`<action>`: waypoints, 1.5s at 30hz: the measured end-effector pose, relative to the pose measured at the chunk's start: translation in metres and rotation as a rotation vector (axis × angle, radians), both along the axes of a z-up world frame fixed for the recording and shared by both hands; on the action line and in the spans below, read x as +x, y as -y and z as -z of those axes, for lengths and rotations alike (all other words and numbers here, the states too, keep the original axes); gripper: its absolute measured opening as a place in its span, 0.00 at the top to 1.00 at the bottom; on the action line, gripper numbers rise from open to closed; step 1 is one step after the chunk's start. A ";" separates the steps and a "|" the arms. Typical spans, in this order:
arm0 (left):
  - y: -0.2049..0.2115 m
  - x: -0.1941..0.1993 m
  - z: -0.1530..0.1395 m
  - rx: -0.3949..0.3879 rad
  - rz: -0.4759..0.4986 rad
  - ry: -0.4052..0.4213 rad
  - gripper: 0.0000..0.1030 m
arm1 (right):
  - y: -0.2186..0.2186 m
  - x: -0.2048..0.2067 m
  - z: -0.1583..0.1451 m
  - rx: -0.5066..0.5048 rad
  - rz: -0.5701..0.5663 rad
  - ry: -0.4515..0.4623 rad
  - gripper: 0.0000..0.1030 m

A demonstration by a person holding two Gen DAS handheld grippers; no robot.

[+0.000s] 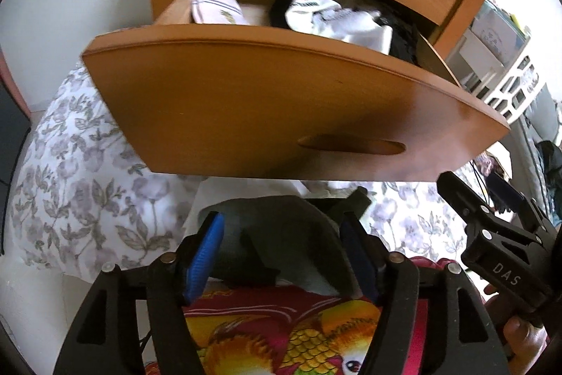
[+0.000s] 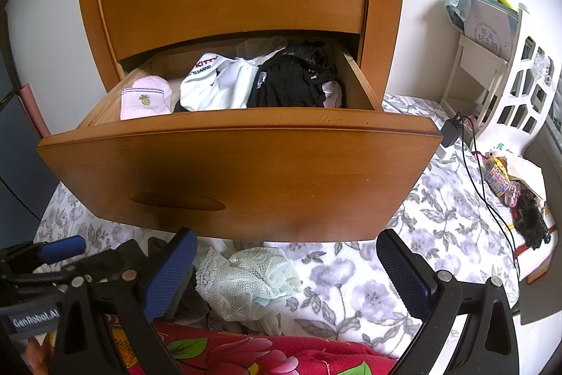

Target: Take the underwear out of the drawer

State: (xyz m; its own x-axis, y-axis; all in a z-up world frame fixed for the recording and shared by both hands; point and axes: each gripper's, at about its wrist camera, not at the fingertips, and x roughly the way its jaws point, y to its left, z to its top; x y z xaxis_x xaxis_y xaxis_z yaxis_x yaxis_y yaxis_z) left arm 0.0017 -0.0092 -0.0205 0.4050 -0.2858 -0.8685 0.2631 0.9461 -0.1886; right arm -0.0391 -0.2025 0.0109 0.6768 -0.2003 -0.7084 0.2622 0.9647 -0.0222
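2 grippers' fingers gape empty; dark underwear point(image 1: 281, 234) lies crosswise below the open drawer point(image 2: 246, 171).

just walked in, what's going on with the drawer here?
A person with a gripper in each hand is emptying the open lower drawer onto the floral bedding. The left gripper stands open over a dark grey garment lying below the drawer. The right gripper is open and empty near a pale lace piece. White and black items remain inside.
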 end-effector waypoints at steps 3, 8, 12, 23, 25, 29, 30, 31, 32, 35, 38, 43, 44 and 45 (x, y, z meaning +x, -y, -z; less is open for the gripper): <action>-0.006 -0.001 -0.001 0.005 -0.027 0.015 0.32 | -0.001 0.000 0.000 -0.009 0.008 -0.005 0.00; -0.016 -0.005 -0.006 0.007 -0.065 0.074 0.12 | -0.001 -0.003 0.000 -0.022 0.021 -0.012 0.00; -0.024 -0.007 -0.011 0.021 -0.105 0.124 0.11 | 0.000 -0.004 -0.001 -0.017 0.027 -0.011 0.00; -0.033 -0.011 -0.023 0.005 -0.155 0.230 0.03 | 0.000 -0.003 0.000 -0.014 0.016 -0.011 0.00; -0.033 -0.013 -0.025 0.009 -0.163 0.250 0.03 | 0.000 -0.003 0.000 -0.015 0.014 -0.011 0.00; -0.033 -0.017 -0.030 0.012 -0.160 0.304 0.03 | -0.003 -0.003 0.000 -0.022 0.006 -0.011 0.00; -0.032 -0.018 -0.032 0.013 -0.157 0.319 0.03 | -0.003 -0.003 0.000 -0.022 0.004 -0.011 0.00; -0.032 -0.019 -0.033 0.020 -0.154 0.332 0.03 | -0.003 -0.003 0.000 -0.022 0.002 -0.011 0.00; -0.030 -0.021 -0.035 0.030 -0.152 0.351 0.03 | -0.003 -0.003 0.000 -0.020 0.000 -0.011 0.00; -0.029 -0.023 -0.037 0.036 -0.147 0.372 0.03 | -0.002 -0.003 0.001 -0.009 -0.007 -0.012 0.00; -0.025 -0.026 -0.037 0.041 -0.132 0.390 0.03 | -0.001 -0.002 0.001 0.002 -0.008 -0.014 0.00; -0.021 -0.027 -0.034 0.046 -0.109 0.390 0.03 | -0.002 -0.002 0.001 0.006 -0.017 -0.013 0.00; -0.020 -0.028 -0.034 0.046 -0.109 0.391 0.03 | -0.002 -0.002 0.000 0.007 -0.022 -0.014 0.00; -0.020 -0.028 -0.034 0.045 -0.109 0.392 0.03 | -0.002 -0.002 0.000 0.011 -0.026 -0.012 0.00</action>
State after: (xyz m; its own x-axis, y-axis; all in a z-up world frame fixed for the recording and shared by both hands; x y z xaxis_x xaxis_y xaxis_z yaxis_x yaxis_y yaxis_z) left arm -0.0265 0.0110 0.0132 0.7337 -0.1878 -0.6530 0.2045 0.9775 -0.0514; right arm -0.0408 -0.2002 0.0107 0.6731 -0.1747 -0.7186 0.2364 0.9715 -0.0147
